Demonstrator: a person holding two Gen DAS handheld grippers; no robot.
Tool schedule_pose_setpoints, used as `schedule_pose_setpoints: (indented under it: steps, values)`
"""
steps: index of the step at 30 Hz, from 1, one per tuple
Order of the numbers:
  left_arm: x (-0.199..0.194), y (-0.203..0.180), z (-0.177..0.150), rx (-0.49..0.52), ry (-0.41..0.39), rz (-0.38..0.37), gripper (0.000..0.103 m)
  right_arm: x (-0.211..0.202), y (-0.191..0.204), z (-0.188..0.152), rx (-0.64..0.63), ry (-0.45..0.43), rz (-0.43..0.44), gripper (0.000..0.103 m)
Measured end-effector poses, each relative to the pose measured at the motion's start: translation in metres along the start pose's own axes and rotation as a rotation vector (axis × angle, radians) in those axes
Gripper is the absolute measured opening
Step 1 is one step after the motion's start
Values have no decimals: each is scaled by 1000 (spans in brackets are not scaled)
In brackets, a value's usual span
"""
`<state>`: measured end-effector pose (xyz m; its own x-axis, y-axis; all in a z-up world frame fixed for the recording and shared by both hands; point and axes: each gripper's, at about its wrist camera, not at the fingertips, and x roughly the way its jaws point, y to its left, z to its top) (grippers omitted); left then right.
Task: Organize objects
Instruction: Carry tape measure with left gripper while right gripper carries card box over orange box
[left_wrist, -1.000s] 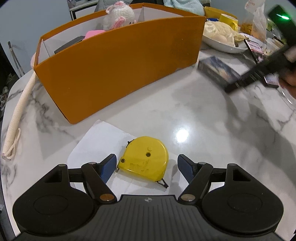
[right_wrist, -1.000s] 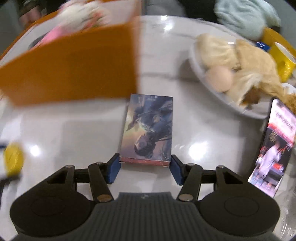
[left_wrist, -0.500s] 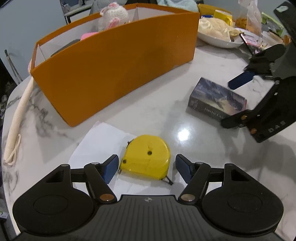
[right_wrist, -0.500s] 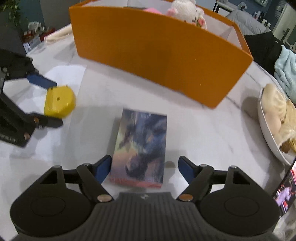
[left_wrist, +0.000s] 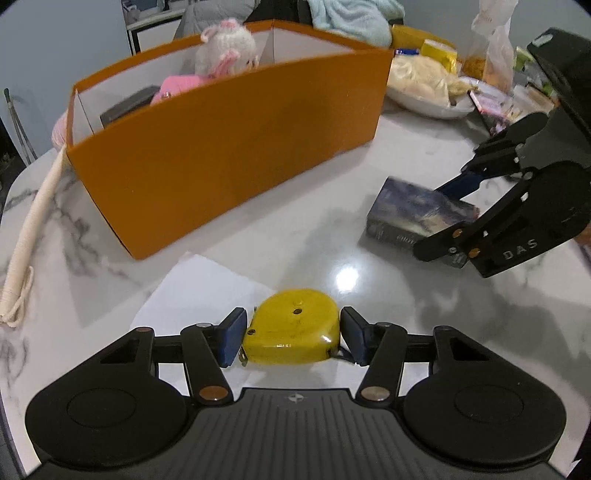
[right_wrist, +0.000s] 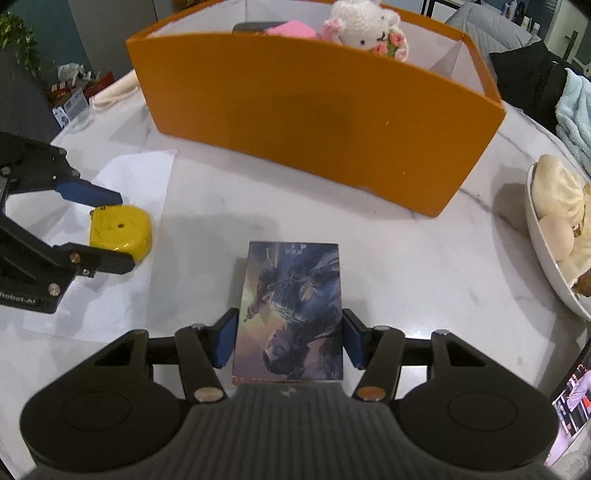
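A yellow tape measure (left_wrist: 293, 328) lies on a white paper sheet (left_wrist: 207, 284) on the marble table. My left gripper (left_wrist: 293, 338) is shut on it, both blue pads touching its sides. It also shows in the right wrist view (right_wrist: 120, 230). A dark illustrated book (right_wrist: 290, 308) lies flat on the table; my right gripper (right_wrist: 290, 341) has closed on its sides. The book also shows in the left wrist view (left_wrist: 417, 218). An orange divided box (left_wrist: 229, 147) stands behind, holding a white plush toy (left_wrist: 227, 50) and pink and dark items.
A white bowl of buns (right_wrist: 554, 236) sits at the right edge. A phone (right_wrist: 570, 398) with a lit screen lies at the near right. A cream rope (left_wrist: 27, 225) lies along the table's left edge. Bags and packets (left_wrist: 491, 55) crowd the far right.
Both grippers have closed: the left onto the tape measure, the right onto the book. The right gripper swung round and moved in over the book.
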<state>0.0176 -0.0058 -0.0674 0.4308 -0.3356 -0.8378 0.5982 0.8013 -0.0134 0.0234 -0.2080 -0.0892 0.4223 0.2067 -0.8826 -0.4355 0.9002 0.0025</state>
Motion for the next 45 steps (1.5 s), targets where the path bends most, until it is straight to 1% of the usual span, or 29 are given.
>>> schedule_pose_setpoints:
  steps: [8, 12, 16, 20, 23, 28, 32, 37, 42, 45]
  values:
    - [-25, -8, 11, -7, -70, -28, 65, -29, -4, 7, 34, -55, 28, 59]
    - [-39, -7, 20, -16, -122, -28, 65, -42, -2, 20, 57, -109, 46, 59]
    - [-52, -1, 30, -52, -176, -32, 65, -63, -9, 31, 92, -172, 64, 59]
    - [-65, 1, 43, -66, -233, -33, 65, -80, -15, 42, 121, -221, 78, 59]
    - [-69, 2, 57, -58, -263, -17, 65, -91, -21, 56, 139, -260, 81, 59]
    - [-66, 8, 89, -46, -295, 17, 65, -101, -29, 90, 161, -323, 50, 59]
    - [-53, 27, 116, -102, -308, 49, 65, -92, -37, 118, 192, -320, 26, 59]
    - [-31, 45, 142, -142, -321, 118, 65, -65, -48, 151, 258, -303, -17, 59]
    - [-1, 55, 150, -170, -256, 172, 65, -30, -50, 170, 274, -243, -73, 59]
    - [13, 58, 148, -179, -235, 188, 65, -16, -47, 173, 268, -220, -68, 59]
